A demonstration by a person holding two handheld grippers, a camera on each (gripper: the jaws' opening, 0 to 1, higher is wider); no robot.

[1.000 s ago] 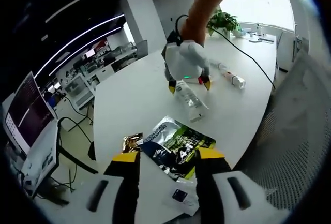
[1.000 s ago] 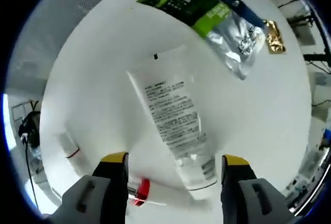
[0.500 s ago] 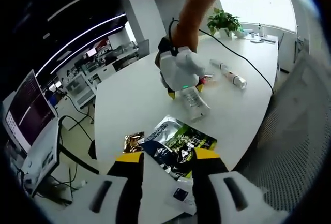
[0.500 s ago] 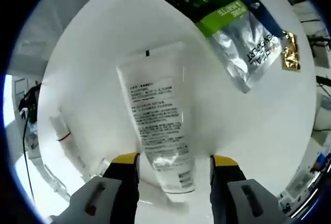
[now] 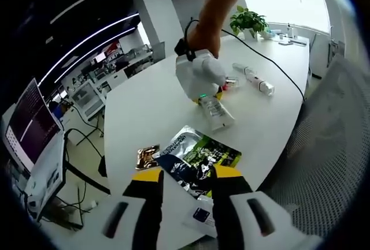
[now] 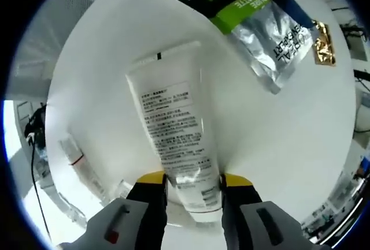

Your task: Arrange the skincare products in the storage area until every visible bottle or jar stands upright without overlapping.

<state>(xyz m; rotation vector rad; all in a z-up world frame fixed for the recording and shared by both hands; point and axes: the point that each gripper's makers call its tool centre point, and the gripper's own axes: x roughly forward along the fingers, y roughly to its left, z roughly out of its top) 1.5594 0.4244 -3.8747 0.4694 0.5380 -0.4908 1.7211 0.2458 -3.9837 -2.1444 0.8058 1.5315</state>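
A white tube (image 6: 176, 126) with small printed text lies flat on the white table (image 6: 289, 117). My right gripper (image 6: 193, 182) is shut on its lower end, a yellow-tipped jaw pressed against each side. In the left gripper view, that gripper (image 5: 209, 96) comes down from a person's hand onto the same tube (image 5: 215, 113) near mid-table. A slim white bottle (image 5: 254, 80) with a red band lies on its side beyond it, and the bottle (image 6: 80, 163) also lies left of the tube. My left gripper (image 5: 186, 175) hovers open at the near edge, holding nothing.
A green and silver sachet (image 5: 199, 156) lies flat in front of my left gripper, a small gold packet (image 5: 147, 156) beside it. A cable (image 5: 272, 59) runs across the table toward a potted plant (image 5: 250, 22). A mesh chair (image 5: 329, 146) stands right; a monitor (image 5: 29, 126) stands left.
My right gripper's jaws have narrowed from wide open to pressing on the tube's lower end. The left gripper view has shifted only slightly.
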